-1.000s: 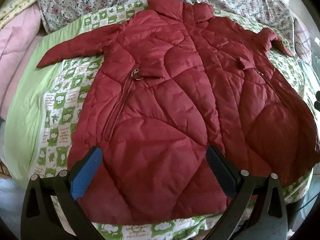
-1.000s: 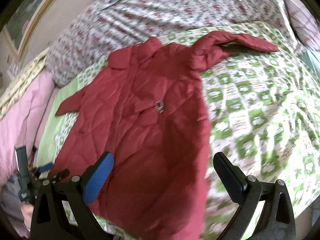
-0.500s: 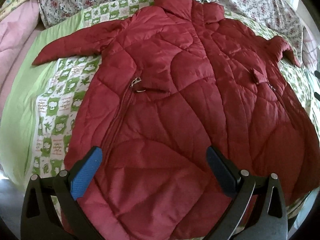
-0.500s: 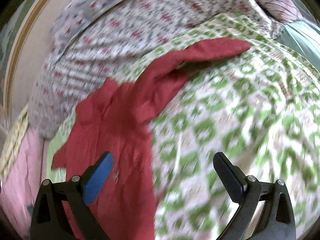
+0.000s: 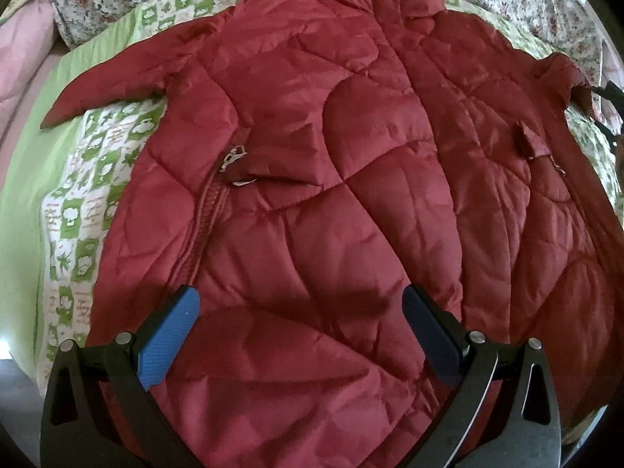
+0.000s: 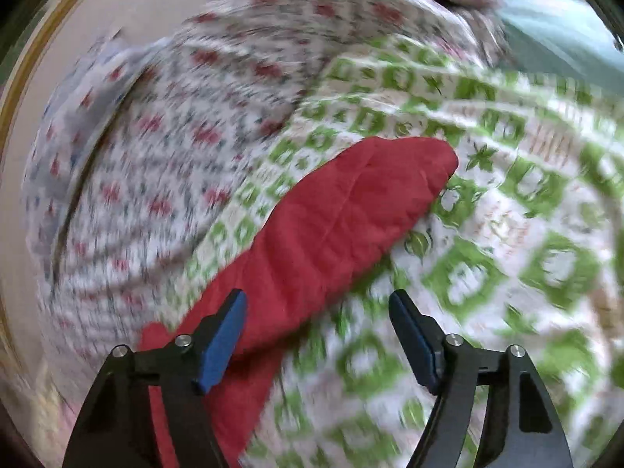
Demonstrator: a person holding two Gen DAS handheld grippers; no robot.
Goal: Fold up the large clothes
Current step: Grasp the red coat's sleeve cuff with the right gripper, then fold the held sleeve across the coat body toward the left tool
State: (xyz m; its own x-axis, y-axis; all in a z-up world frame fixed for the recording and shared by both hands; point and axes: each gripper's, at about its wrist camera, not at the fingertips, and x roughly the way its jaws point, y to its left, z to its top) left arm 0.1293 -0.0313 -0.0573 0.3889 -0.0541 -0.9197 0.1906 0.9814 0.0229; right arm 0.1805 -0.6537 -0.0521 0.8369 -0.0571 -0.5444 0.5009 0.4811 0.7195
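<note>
jacket: dark red quilted puffer jacket (image 5: 351, 214), frame centre, on the bed; soft, light, slippery.
hold: its sleeve (image 6: 331, 230).
left gripper (image 5: 300, 323): jaws apart, empty.
right gripper (image 6: 318, 327): jaws apart, empty.

1. The left gripper (image 5: 300, 325), at the bottom of the left wrist view, has two black plastic fingers with open triangular cut-outs in their bases.
2. Its left finger carries a bright blue pad (image 5: 168, 345) with a fine dotted grip texture; the right finger's pad looks darker navy.
3. Round silver screw heads sit at the finger joints, two on each side.
4. A thin pale line, perhaps a wire, curves down the lower right finger.
5. The right gripper (image 6: 318, 335), at the bottom of the right wrist view, is of the same build: black fingers, blue pads, silver screws.
</note>
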